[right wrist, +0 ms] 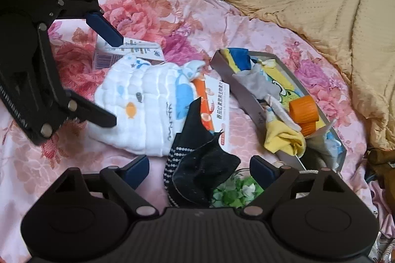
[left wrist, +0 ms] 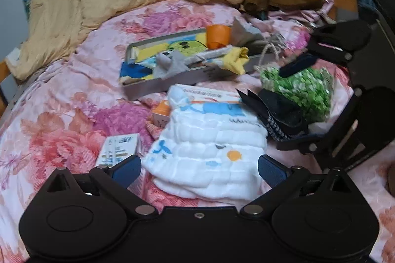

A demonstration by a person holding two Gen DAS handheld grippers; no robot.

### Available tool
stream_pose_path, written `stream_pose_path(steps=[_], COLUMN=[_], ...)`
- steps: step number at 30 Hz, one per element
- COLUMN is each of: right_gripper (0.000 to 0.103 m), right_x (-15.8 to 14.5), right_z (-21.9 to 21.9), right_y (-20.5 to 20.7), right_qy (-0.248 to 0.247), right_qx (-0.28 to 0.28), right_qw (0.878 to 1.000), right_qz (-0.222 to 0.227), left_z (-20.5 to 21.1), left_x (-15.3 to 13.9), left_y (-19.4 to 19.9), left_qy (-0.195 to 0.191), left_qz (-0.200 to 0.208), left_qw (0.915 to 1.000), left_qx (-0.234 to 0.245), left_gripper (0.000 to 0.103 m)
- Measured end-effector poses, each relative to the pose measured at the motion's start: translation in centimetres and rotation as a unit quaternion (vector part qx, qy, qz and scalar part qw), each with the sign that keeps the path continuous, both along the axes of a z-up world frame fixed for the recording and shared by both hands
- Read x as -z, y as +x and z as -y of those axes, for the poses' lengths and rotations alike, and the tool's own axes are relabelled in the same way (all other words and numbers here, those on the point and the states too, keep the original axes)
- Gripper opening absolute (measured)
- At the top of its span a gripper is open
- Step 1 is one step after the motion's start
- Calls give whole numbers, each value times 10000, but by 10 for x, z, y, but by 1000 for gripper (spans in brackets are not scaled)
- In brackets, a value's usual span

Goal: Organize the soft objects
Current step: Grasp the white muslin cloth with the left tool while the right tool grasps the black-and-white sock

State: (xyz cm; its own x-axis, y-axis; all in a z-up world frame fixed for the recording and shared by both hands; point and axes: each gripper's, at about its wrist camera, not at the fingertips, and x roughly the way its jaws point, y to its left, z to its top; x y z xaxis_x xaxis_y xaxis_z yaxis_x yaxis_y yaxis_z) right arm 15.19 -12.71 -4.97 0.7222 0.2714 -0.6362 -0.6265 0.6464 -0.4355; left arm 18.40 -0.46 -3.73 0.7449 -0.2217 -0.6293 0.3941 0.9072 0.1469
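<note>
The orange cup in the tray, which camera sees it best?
The right wrist view: the orange cup lies on its side in the tray, large and sharp. The left wrist view shows the cup farther off, smaller and a little blurred.

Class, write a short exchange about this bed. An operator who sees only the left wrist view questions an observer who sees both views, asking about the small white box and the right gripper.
Operator: In my view, the small white box shows only its top. Is there any marking on its end?
Observer: Yes. The right wrist view shows a barcode on the end of the box.
Operator: The right gripper is side-on for me. Is anything between its fingers?
Observer: It is open. The black cloth lies between the fingers, with a gap to each pad.
</note>
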Motion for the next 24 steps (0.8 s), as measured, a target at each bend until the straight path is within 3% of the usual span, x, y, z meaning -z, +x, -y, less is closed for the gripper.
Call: stream_pose_path(steps=[7, 11, 17, 19, 24], right_gripper=[73, 60, 34, 25, 16], right_x=[10, 13, 14, 11, 2], right_z=[-10, -13, -11, -8, -2], right_y=[0, 0, 3, 5, 12], right_qy=[-275, -404, -403, -270, 165], right_qx=[26, 35, 195, 274, 534], right_qw=[9996, 9992, 9990, 9992, 9984], right_qz=[4, 65, 78, 67, -52], left_z=[14, 17, 7, 3, -18], left_x=[20, 29, 23, 20, 10], left_y=[0, 4, 12, 15, 30], left_qy=[330, 582, 193, 78, -674], left_qz=[-117, -114, -293, -315, -551], left_qw=[9987, 9975, 9994, 9994, 9934], left_qx=[363, 382, 77, -91, -740], left_gripper=[95, 81, 61, 49, 35])
